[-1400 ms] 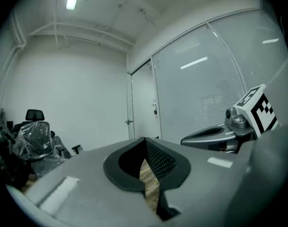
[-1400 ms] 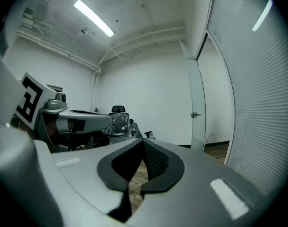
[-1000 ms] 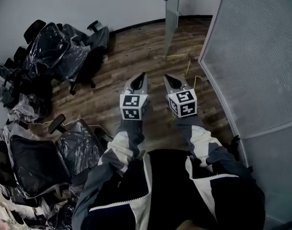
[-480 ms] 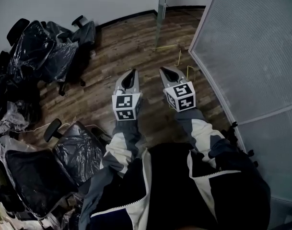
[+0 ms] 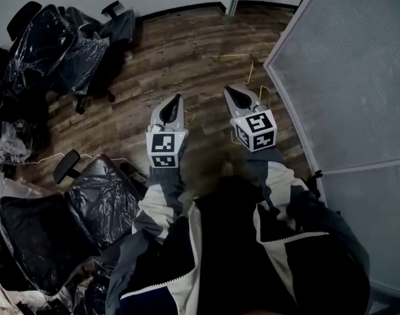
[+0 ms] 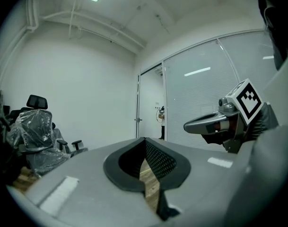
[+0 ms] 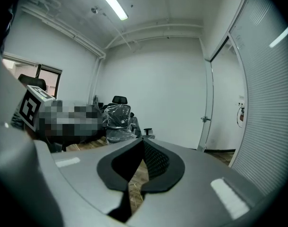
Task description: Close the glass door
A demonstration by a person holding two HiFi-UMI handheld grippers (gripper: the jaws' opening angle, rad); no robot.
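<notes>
- Left gripper (image 5: 175, 100): jaws were clenched tip to tip with nothing between them. Floorboards showed through the gap behind the tips.
- Right gripper (image 5: 230, 92): same, pads together and empty.
- Both were held out side by side over the wood floor (image 5: 186, 51), apart from each other, ahead of the person's jacket sleeves (image 5: 163, 195).
- Glass door (image 7: 207, 93) stood open, well ahead of both grippers, at the far end of the frosted partition (image 5: 357, 77). Its handle (image 7: 205, 119) showed on the edge. Neither gripper touched it.
- In the head view only a strip of the door showed, at the top edge.
- Plastic-wrapped office chairs (image 5: 62, 51) were piled to the left, along the wall.
</notes>
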